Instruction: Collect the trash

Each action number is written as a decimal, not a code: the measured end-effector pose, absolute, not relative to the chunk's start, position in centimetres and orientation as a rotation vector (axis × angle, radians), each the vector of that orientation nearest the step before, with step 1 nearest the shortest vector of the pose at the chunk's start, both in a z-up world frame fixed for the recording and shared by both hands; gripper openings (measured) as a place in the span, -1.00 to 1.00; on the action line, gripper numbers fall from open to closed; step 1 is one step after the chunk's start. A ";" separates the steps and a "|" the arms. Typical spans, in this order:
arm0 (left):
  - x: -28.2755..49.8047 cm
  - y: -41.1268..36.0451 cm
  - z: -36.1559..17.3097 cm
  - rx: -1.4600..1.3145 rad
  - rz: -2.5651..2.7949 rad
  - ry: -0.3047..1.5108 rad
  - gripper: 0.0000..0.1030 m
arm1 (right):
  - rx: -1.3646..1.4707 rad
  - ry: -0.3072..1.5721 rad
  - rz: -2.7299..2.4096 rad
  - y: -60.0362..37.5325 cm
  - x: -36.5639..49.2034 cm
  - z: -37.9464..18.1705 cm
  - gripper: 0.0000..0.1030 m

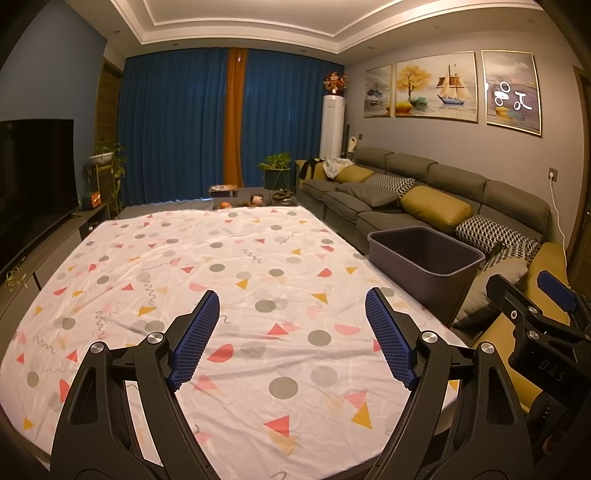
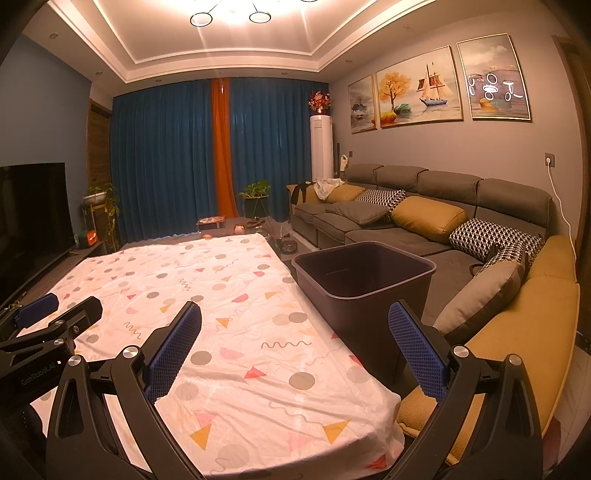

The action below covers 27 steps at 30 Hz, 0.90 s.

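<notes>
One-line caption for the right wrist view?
Open right tongs over a patterned tablecloth, dark bin beside the sofa.

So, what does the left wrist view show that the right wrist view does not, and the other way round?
Only the left wrist view shows the left gripper from behind, jaws open above the patterned sheet, and the right gripper at its right edge.

Only the right wrist view shows the ceiling lamp rings, the open right gripper from behind, and the inside of the bin, where no trash is visible.

Both show the sheet, the dark bin, the sofa and the blue curtains.
</notes>
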<state>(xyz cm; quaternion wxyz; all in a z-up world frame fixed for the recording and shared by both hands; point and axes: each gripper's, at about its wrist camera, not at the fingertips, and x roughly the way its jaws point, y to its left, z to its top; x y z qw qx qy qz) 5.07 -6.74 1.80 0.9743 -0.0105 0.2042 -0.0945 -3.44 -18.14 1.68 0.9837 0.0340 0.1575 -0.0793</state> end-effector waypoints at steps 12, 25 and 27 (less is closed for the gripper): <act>5.1 -6.8 1.7 -0.022 -0.192 0.415 0.55 | 0.070 0.319 -0.161 -18.2 -3.4 1.6 0.89; 5.1 -6.9 1.6 -0.020 -0.195 0.419 0.55 | 0.071 0.321 -0.161 -18.3 -3.5 1.6 0.89; 5.0 -7.0 1.5 -0.019 -0.196 0.419 0.55 | 0.070 0.320 -0.163 -18.3 -3.4 1.6 0.89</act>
